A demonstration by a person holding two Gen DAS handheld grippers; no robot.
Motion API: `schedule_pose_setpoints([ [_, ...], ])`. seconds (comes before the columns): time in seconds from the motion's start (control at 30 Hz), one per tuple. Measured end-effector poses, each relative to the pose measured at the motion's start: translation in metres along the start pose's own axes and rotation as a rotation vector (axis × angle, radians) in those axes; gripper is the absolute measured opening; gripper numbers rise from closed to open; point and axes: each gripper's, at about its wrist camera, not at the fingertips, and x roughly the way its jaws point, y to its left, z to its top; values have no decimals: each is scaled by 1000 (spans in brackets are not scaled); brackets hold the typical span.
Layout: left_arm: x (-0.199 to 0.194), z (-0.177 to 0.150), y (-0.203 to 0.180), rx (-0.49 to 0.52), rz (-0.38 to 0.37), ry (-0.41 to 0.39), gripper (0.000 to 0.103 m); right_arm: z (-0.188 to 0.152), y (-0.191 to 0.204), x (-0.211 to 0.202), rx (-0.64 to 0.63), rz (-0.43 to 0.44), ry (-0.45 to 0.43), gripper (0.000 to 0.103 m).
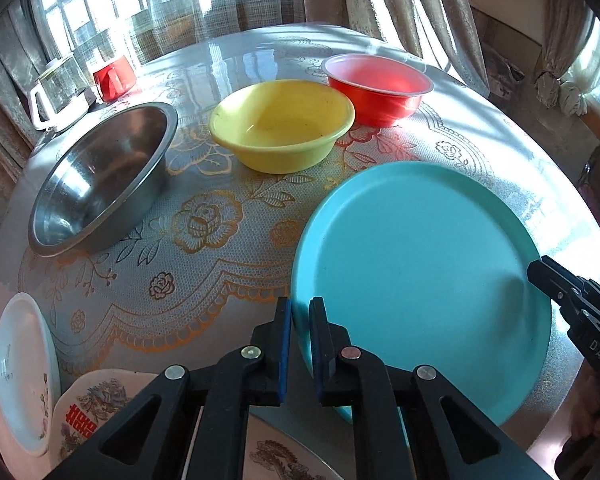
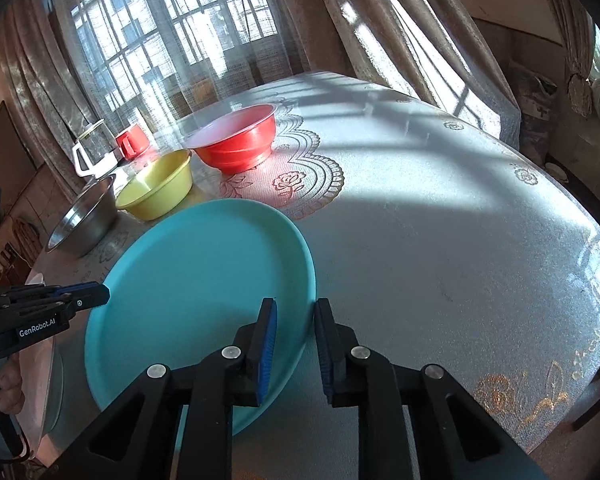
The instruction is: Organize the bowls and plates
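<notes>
Left wrist view: left gripper bottom centre, fingers straddling the near-left rim of the turquoise plate, narrow gap between the pads; can't tell whether the pads actually bite the rim. Plate fills the right-centre of frame, lying on the patterned tablecloth. Right gripper comes in from the right edge, its tip at the plate's right rim; its opening can't be read from here.
Steel bowl at left-centre, yellow bowl at upper centre, red bowl just right of it and further back. Red mug and glass jug at upper left. White plate at lower left edge, a decorated plate beside it.

Right wrist view: right gripper bottom centre, fingers parted, one on each side of the turquoise plate's right rim, a clear gap on the outer side, not clamped. Plate sits left of centre. Left gripper enters from the left edge at the plate's left rim; grip not readable here.
Steel bowl, yellow bowl and red bowl run diagonally from left-centre to upper centre. Mug and jug sit behind them at upper left.
</notes>
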Motion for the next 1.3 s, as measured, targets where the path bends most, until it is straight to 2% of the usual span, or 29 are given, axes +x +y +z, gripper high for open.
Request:
schedule_pose_setpoints([
  [0.23,-2,-3,22,-59,9,-1,9,0,19,7,-22,18,11,19],
  [0.33,-5,-5,24,-51,58,-19,9,-1,25,8,-35,27,21,19],
  [0.43,-7,-6,31,-80,25,-25,9,-4,37,9,-88,-10,18,19],
  [0.53,-14,-9,40,-128,-9,-47,9,-3,39,9,-77,-32,20,20],
  [0.63,-28,-14,49,-173,-33,-88,9,-2,38,9,-70,-65,18,28],
  [0.7,-40,-20,56,-195,-37,-115,10,-2,37,8,-67,-71,23,29],
  [0.77,-51,-27,69,-237,-46,-134,14,-1,35,6,-54,-83,23,33],
  [0.8,-58,-32,76,-257,-42,-150,18,0,35,3,-52,-92,14,34],
  [0.9,-78,-50,96,-301,-18,-200,19,4,40,-8,-61,-113,-30,38],
  [0.97,-89,-62,112,-339,-10,-227,21,8,45,-13,-66,-83,-37,40],
  [1.07,-102,-84,138,-398,22,-265,28,14,65,-19,-104,15,-31,42],
  [1.17,-117,-106,165,-458,51,-309,30,16,94,-22,-157,179,1,43],
  [1.27,-129,-128,190,-520,120,-357,40,16,132,-20,-231,341,57,46],
  [1.3,-132,-136,200,-545,140,-371,40,15,145,-18,-257,387,75,46],
])
